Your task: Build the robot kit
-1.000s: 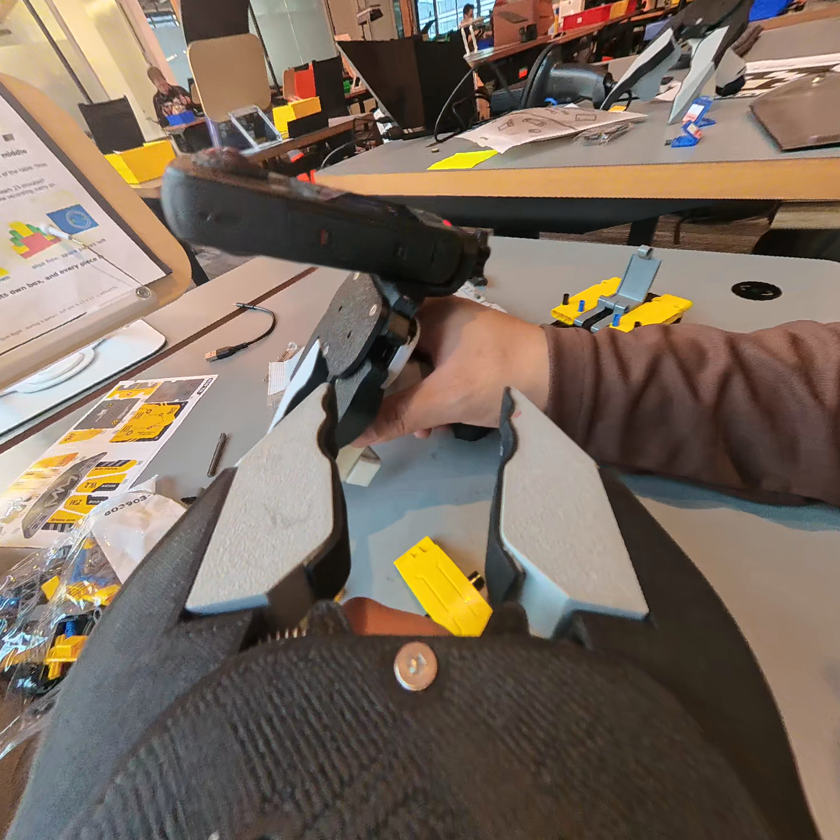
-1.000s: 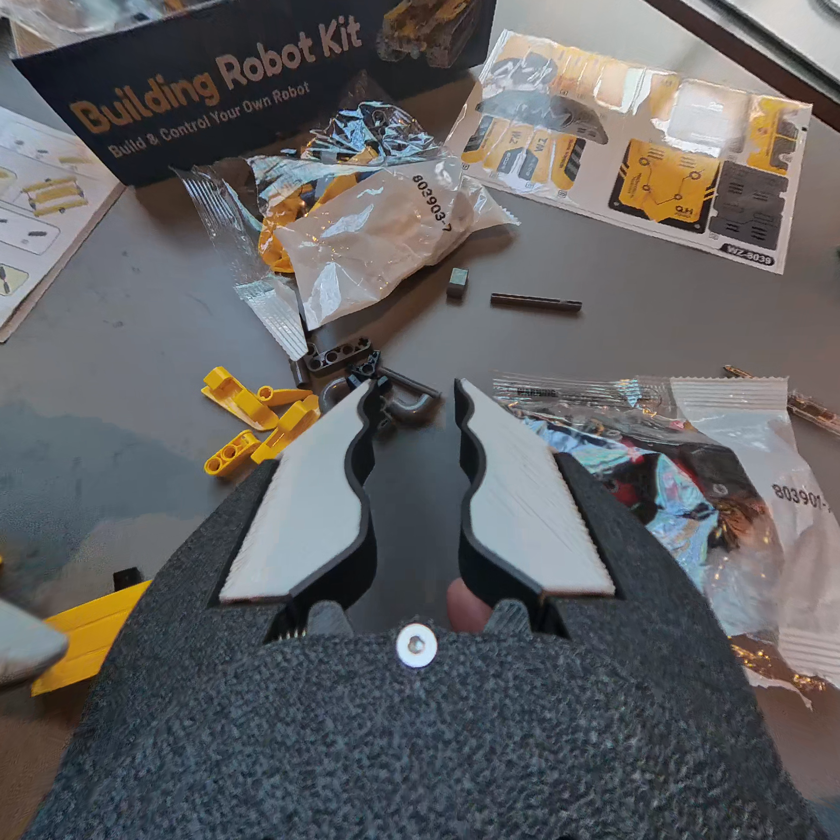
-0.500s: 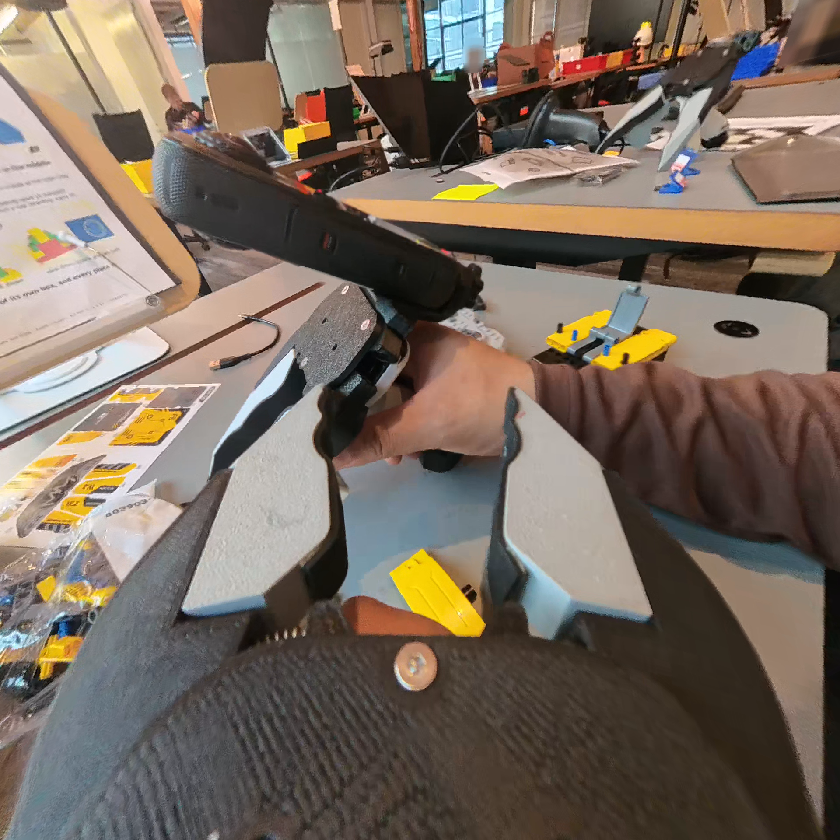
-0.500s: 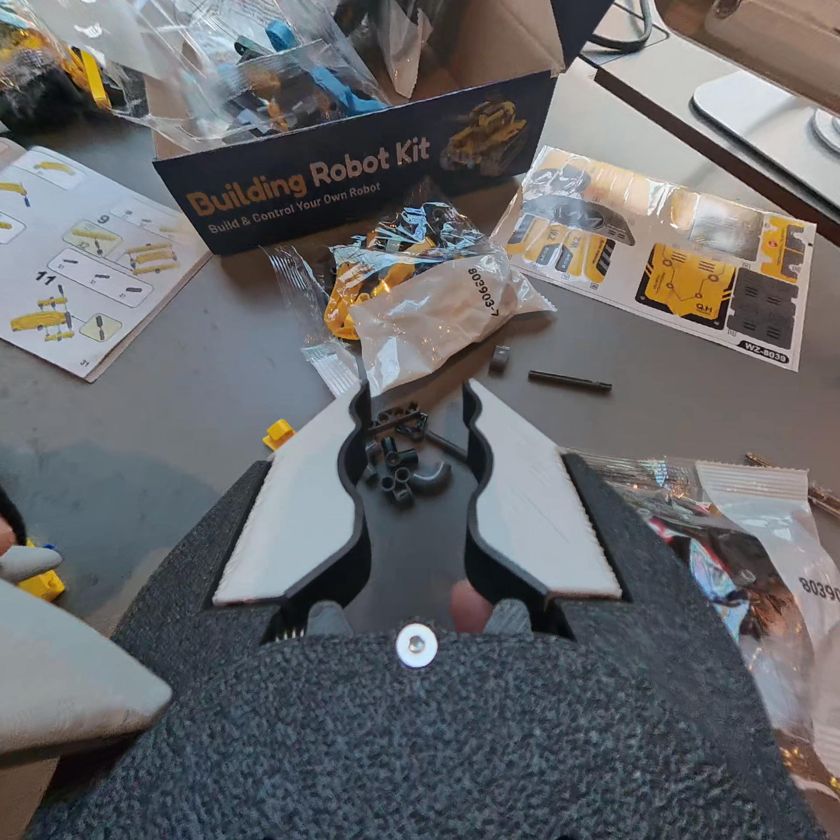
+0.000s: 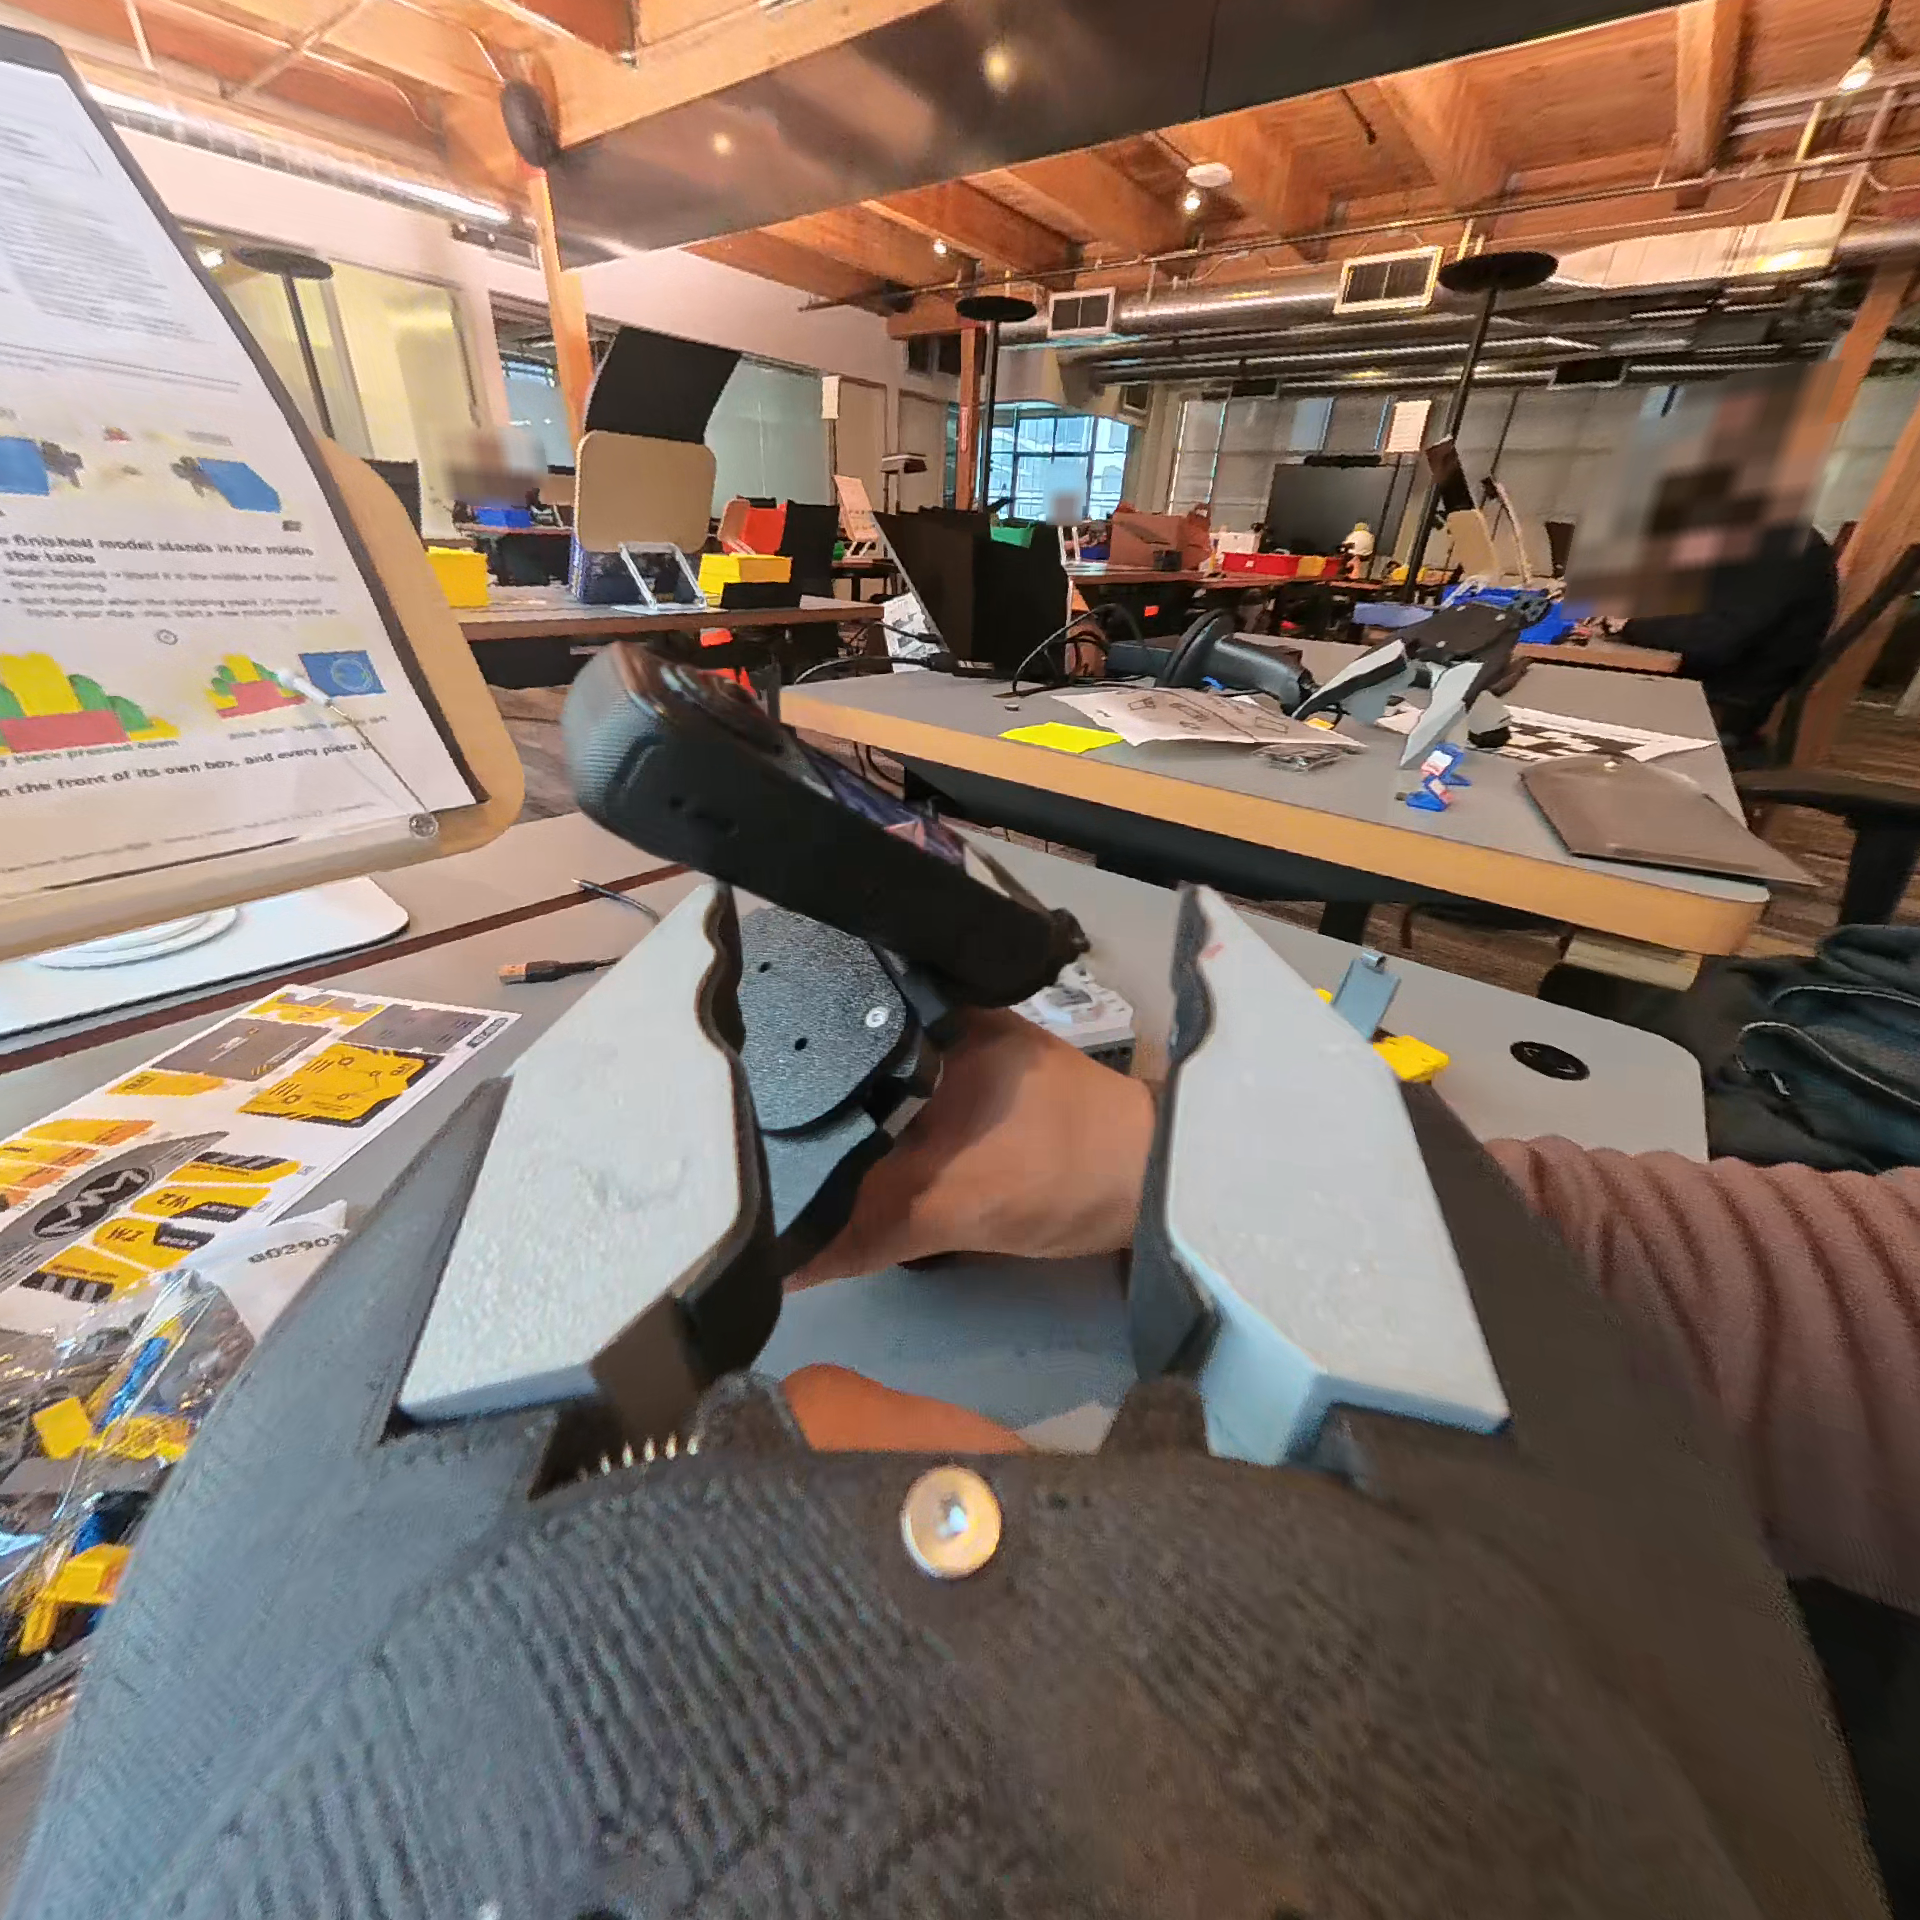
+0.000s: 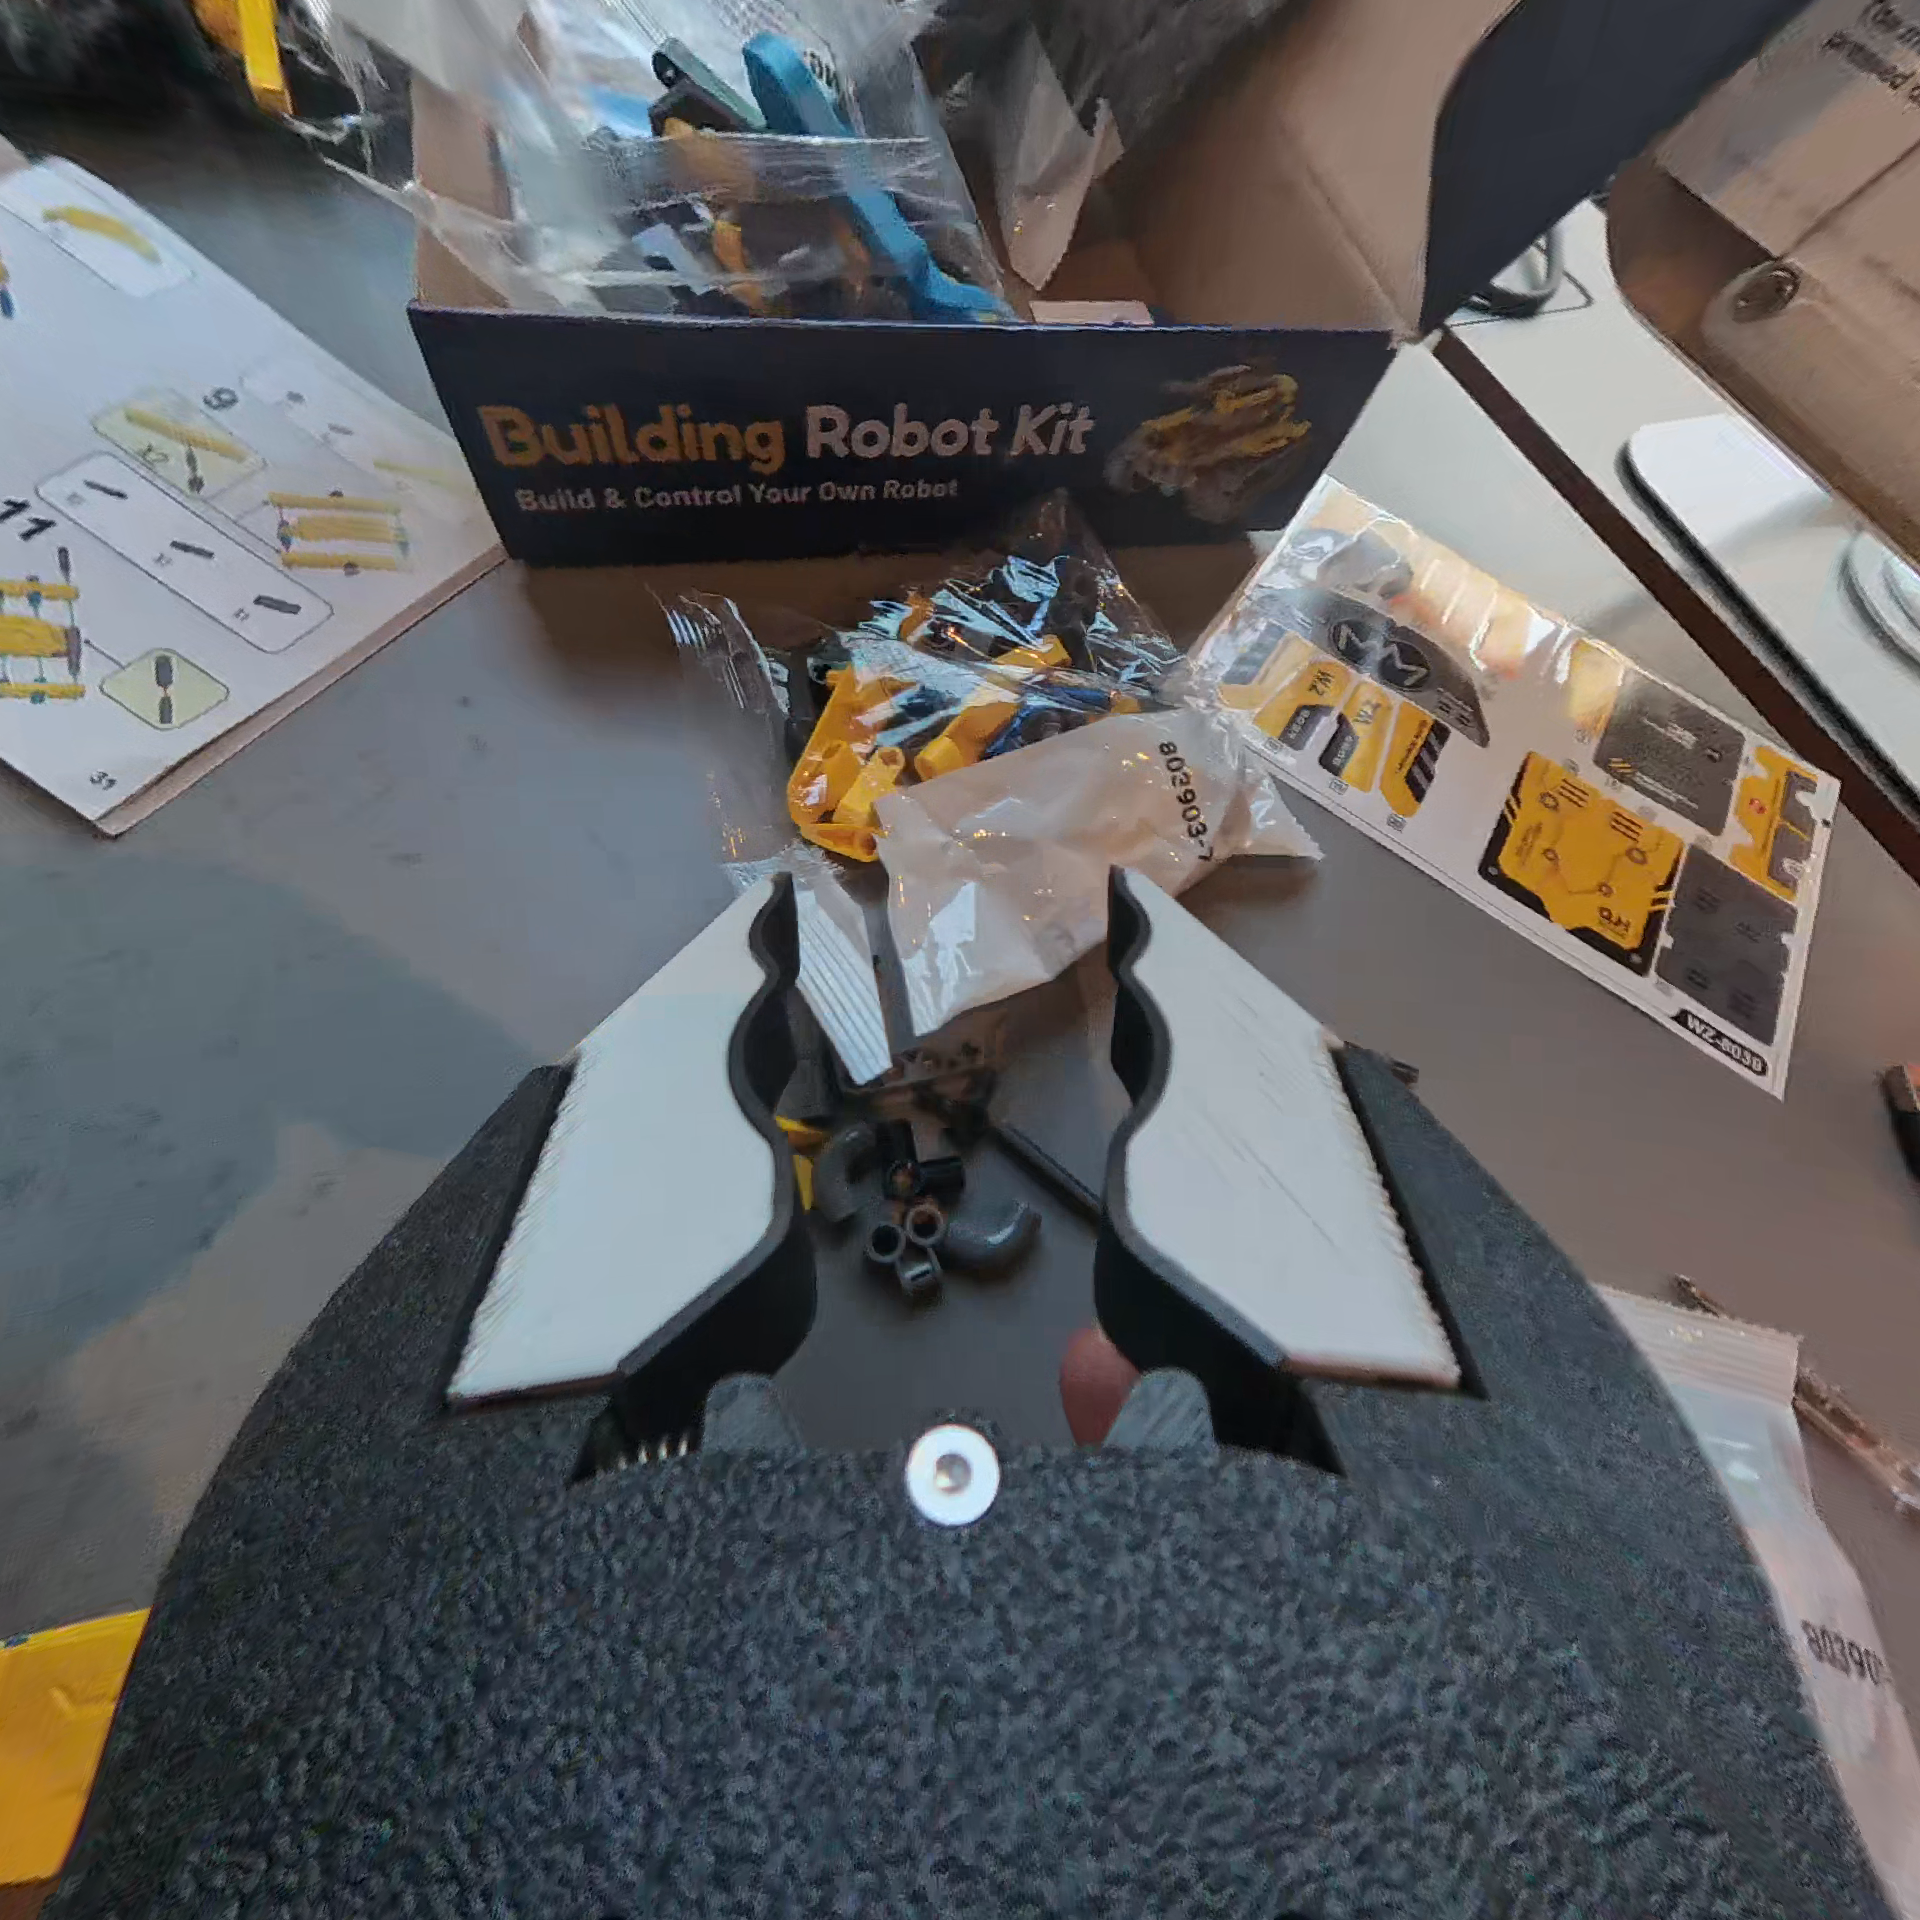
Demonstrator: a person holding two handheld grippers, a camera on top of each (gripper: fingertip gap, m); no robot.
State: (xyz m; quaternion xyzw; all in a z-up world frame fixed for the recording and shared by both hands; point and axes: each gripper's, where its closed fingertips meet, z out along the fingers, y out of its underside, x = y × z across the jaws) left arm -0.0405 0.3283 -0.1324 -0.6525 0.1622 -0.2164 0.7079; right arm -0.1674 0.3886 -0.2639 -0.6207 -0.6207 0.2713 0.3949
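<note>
My left gripper (image 5: 951,914) is open and empty, held above the grey table (image 5: 1538,1008) and pointing at my right gripper (image 5: 790,831), which a hand (image 5: 997,1153) in a brownish sleeve holds just ahead. In the right wrist view my right gripper (image 6: 948,894) is open and empty above a heap of small dark connector pieces (image 6: 914,1216). Its tips hover over a clear bag of yellow parts (image 6: 966,727) and a white bag (image 6: 1049,862).
An open dark kit box (image 6: 894,436) with bagged parts stands beyond the bags. An instruction booklet (image 6: 177,520) lies left, a sticker sheet (image 6: 1538,790) right, another bag (image 6: 1745,1507) near right. A yellow and grey assembly (image 5: 1403,1055) and a monitor stand (image 5: 208,925) are on the table.
My right gripper has opened wider and drawn back, so the box shows fully. My left gripper has tilted upward and the yellow plate under it has left view.
</note>
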